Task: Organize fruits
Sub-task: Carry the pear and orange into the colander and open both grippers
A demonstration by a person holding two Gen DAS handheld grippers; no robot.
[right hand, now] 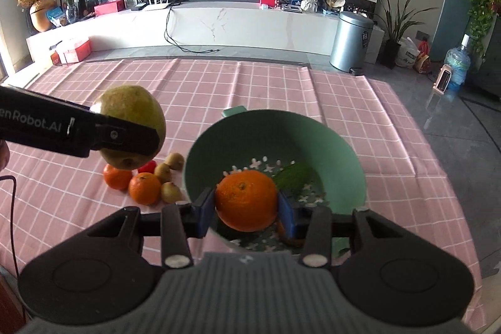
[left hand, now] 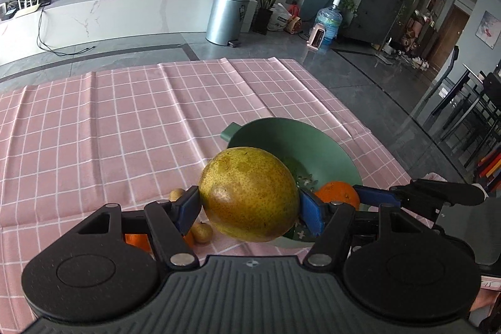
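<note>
My left gripper [left hand: 249, 205] is shut on a large yellow-green pear [left hand: 249, 193] and holds it in the air just left of the green colander [left hand: 291, 143]; the pear also shows in the right wrist view [right hand: 131, 105]. My right gripper [right hand: 246, 207] is shut on an orange [right hand: 245, 199] over the near side of the colander [right hand: 328, 146]. That orange also shows in the left wrist view [left hand: 336, 194]. A green leafy item [right hand: 292, 177] lies inside the colander. Two oranges [right hand: 144, 188], several kiwis [right hand: 170, 192] and a small red fruit [right hand: 147, 167] lie on the cloth left of the colander.
A pink checked tablecloth [right hand: 281, 89] covers the table. The table's right edge [left hand: 360, 115] drops to a grey floor. A metal bin [right hand: 352, 39], plants and a white TV bench stand beyond the far edge.
</note>
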